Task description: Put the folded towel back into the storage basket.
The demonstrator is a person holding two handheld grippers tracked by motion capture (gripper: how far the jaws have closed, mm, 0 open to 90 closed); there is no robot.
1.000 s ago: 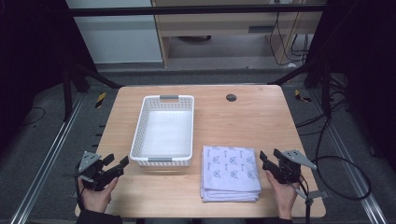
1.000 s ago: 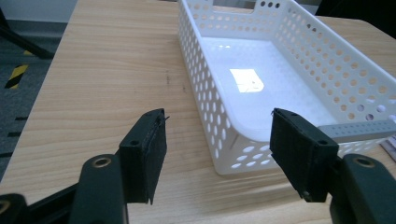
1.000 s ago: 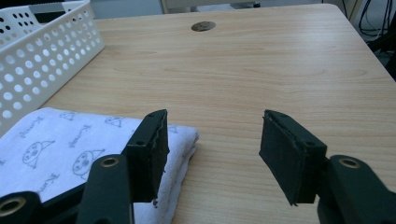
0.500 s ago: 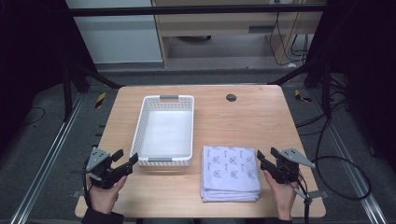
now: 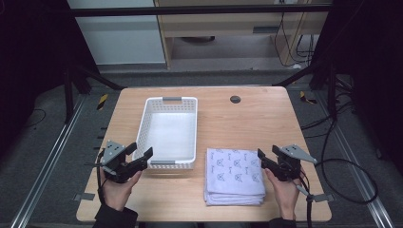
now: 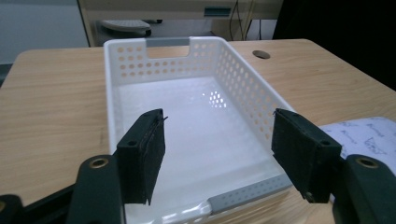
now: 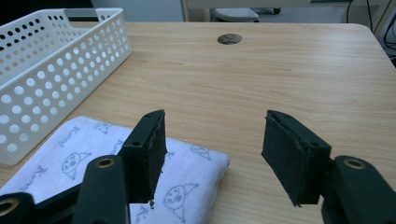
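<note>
High view: on the light wooden counter [image 5: 247, 118] lie a white perforated plastic basket [image 5: 168, 133] and, just beside its near right corner, a folded white towel printed with small grey figures [image 5: 235, 175]. The left gripper [image 5: 140, 159] has moved in from the counter's left edge over the last second and now hangs at the basket's near left corner, jaws apart and empty. The right gripper [image 5: 266, 159] sits at the towel's right edge, having barely shifted.

Left gripper view: the jaws stand wide over the basket's near rim, with nothing between them.

Right gripper view: the jaws have just been opening further; they are apart, empty, above the towel's corner. A grasp of the towel looks next, probably to move it into the basket.
</note>
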